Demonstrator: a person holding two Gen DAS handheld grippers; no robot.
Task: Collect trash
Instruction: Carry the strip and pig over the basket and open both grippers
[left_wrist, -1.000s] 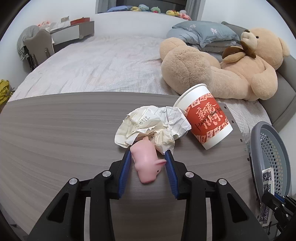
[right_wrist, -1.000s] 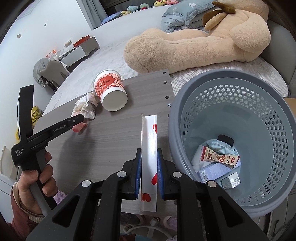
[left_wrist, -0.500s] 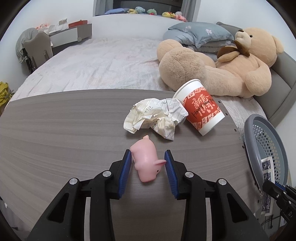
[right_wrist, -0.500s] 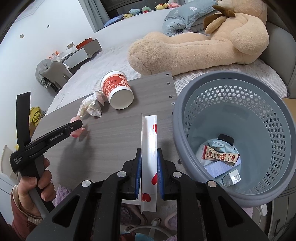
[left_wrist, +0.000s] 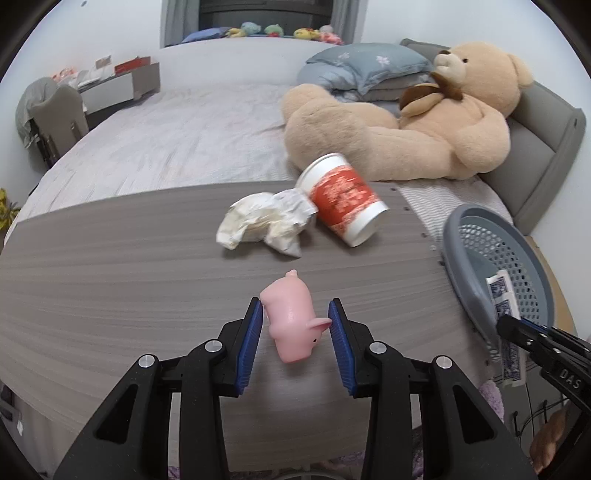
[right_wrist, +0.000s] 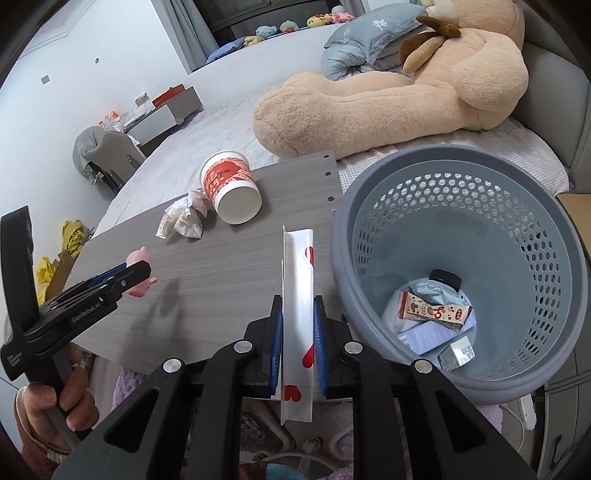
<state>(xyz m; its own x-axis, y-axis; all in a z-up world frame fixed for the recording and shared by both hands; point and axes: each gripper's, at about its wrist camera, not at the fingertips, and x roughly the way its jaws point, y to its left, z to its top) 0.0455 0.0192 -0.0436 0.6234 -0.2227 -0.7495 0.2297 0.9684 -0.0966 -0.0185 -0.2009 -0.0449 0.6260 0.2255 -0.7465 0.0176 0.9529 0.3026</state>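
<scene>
My left gripper is shut on a pink toy pig, held above the grey wooden table; the right wrist view shows the pig lifted, its shadow on the board. My right gripper is shut on a white flat carton with red hearts, beside the rim of the grey-blue basket. A crumpled paper ball and a red-and-white paper cup on its side lie touching at the table's far edge. Several wrappers lie in the basket.
Behind the table is a bed with a large teddy bear and pillows. The basket stands off the table's right end. A hand grips the left tool. A chair stands far left.
The left gripper has drawn back and up from the paper ball and cup with the pig in it. The right gripper and carton stayed by the basket.
</scene>
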